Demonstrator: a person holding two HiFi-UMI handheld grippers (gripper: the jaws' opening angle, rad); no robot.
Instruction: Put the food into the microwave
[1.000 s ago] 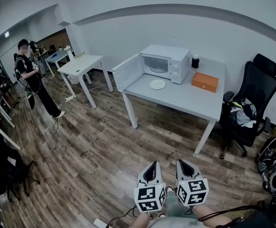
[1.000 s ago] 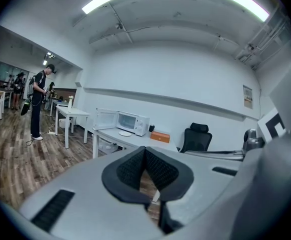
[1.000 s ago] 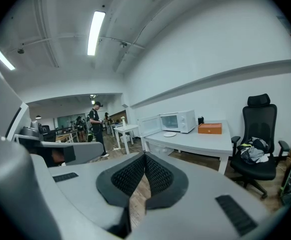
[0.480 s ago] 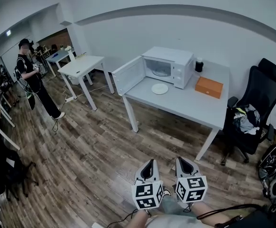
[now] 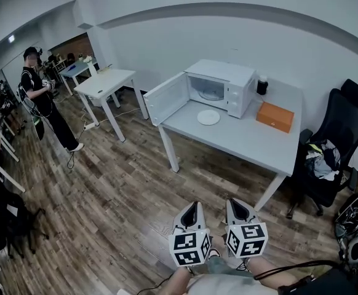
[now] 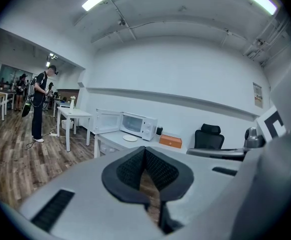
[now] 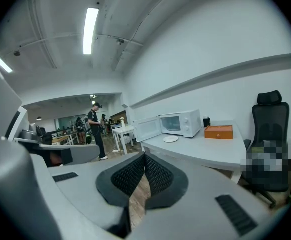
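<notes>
Plate: the white plate (image 5: 208, 117) lay on the grey table (image 5: 253, 143), just in front of the microwave (image 5: 223, 86). It was too small for me to tell what food it carried.
Microwave: its door (image 5: 167, 97) stood swung wide to the left and the cavity looked ready. Nothing had gone in yet.
Change: over the last second the table and microwave grew a little in my head view and drifted right, while both grippers slid lower in the frame. I read that as a walk-up, not a reach.
Left gripper (image 5: 190, 212): pads pressed together at the tips with nothing between them, only floor (image 5: 117, 189) showing below. It hung well apart from the table.
Right gripper (image 5: 238, 209): the same, pads meeting and empty, just beside the left one.
Meaning for the task: I judged we were at the approach stage. Both sets of jaws would need to spread before either could take the plate.
Surroundings: an orange box (image 5: 275, 117) and a dark canister (image 5: 262, 86) sat to the right of the microwave. An office chair (image 5: 336, 140) stood at the table's end. A person (image 5: 40, 94) stood far left.
</notes>
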